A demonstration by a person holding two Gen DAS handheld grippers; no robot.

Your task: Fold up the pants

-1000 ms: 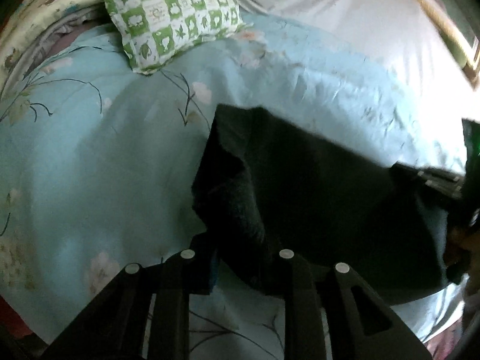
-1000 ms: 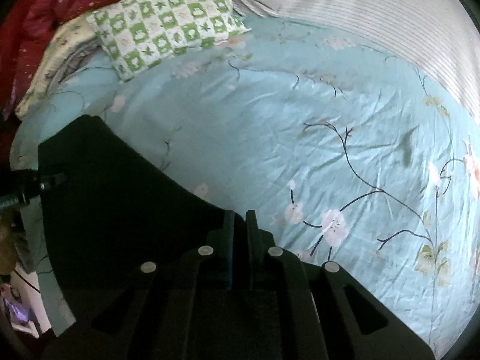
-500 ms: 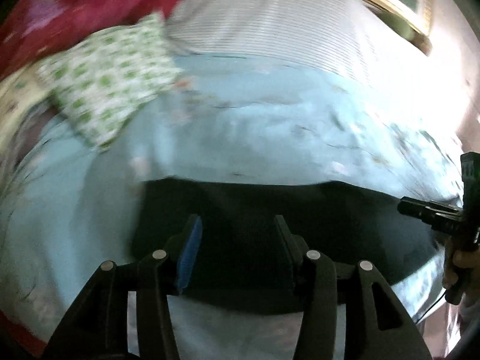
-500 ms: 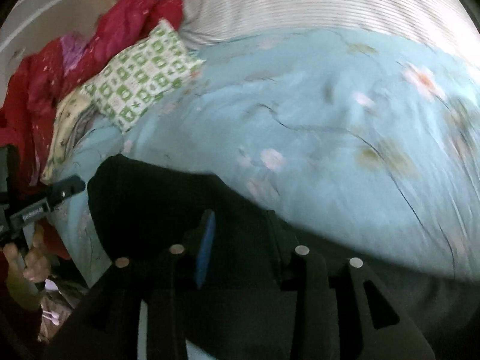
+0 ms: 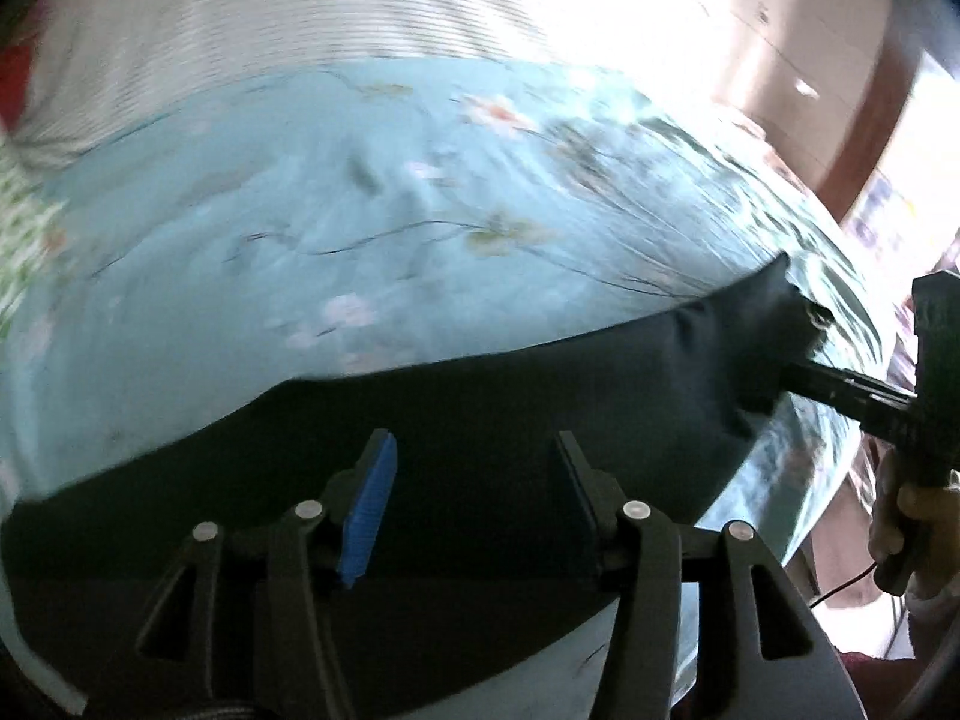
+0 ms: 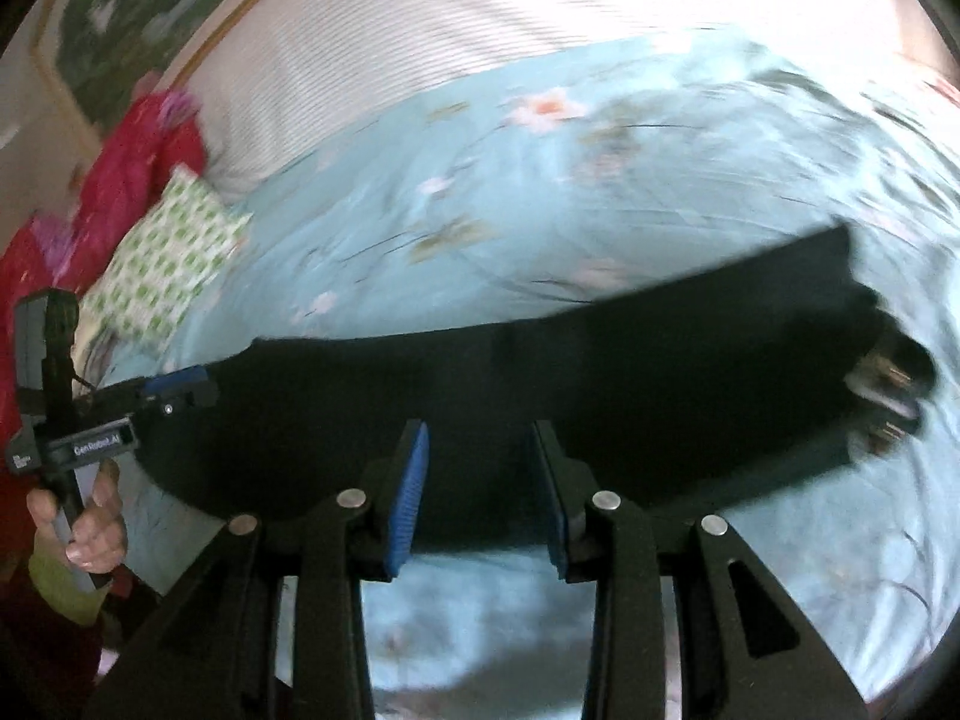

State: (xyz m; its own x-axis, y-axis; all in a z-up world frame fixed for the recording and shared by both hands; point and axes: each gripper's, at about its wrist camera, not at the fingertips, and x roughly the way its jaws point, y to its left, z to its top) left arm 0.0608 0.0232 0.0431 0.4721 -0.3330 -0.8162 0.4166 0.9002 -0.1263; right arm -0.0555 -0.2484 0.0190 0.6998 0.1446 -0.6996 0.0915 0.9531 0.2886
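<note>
The black pants (image 5: 510, 414) lie folded into a long strip across the light blue floral bedspread (image 5: 360, 198); in the right wrist view the strip (image 6: 600, 354) ends at the right in a waistband with metal clasps. My left gripper (image 5: 474, 468) is open and empty, its fingers hovering over the strip. My right gripper (image 6: 480, 456) is open and empty above the strip's near edge. Each gripper shows in the other's view, the right one (image 5: 840, 384) at the strip's right end and the left one (image 6: 174, 390) at its left end.
A green-and-white checked pillow (image 6: 168, 264) and a red blanket (image 6: 126, 174) lie at the bed's left end. A white striped sheet (image 6: 420, 30) covers the far side. The bed's edge runs along the near side, close under both grippers.
Both grippers, shut on the pants a second ago, have let go and opened. The pants now lie as a long flat strip, and both cameras have swung right along the bed.
</note>
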